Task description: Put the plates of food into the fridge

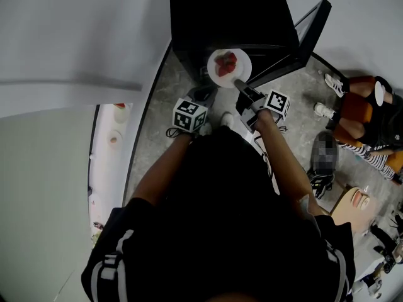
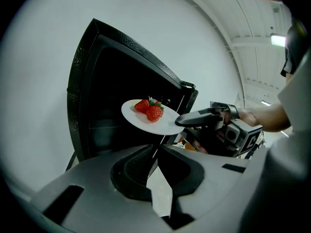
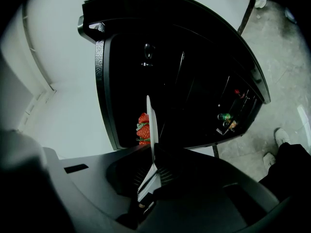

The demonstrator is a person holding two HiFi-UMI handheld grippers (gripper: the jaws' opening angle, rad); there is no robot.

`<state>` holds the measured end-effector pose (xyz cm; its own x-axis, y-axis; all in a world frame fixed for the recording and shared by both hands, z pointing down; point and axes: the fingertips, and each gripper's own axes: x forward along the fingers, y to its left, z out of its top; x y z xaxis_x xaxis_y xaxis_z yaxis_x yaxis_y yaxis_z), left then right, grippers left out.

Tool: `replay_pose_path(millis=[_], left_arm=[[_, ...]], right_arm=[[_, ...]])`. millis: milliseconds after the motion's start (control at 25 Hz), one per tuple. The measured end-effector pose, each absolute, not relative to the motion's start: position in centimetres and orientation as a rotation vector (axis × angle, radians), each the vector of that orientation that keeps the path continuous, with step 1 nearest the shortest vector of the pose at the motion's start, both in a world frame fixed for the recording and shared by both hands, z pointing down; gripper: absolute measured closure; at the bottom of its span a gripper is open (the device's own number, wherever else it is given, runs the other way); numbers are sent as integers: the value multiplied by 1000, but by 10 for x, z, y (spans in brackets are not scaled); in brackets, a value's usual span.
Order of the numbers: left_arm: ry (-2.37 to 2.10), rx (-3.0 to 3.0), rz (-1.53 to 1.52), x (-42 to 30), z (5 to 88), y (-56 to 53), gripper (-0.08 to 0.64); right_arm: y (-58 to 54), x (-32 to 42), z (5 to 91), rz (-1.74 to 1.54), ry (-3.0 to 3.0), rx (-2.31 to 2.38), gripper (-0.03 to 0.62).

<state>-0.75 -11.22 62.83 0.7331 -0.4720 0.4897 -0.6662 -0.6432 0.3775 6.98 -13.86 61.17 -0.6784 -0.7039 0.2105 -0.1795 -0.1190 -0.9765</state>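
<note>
One plate (image 1: 217, 75) of strawberries (image 2: 149, 109) hangs just before the open fridge (image 2: 102, 72), its rim pinched in the right hand-held gripper (image 3: 154, 154). The left hand-held gripper (image 2: 158, 148) is closed and empty. With an edge grip only, any tilt could roll the berries off

Right gripper (image 1: 238, 83) holds the strawberry plate (image 1: 243, 69) before the open fridge (image 1: 233, 11).

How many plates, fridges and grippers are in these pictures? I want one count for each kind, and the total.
plate: 1
fridge: 1
grippers: 2, the left gripper and the right gripper
Total: 4
</note>
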Motion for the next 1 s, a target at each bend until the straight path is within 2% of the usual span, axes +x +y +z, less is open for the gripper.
replay_pose_path(millis=[1000], left_arm=[[-853,2370,511,0,643,-139,535]], right_arm=[[-181,80,644,-1909,1646,-1013,558]])
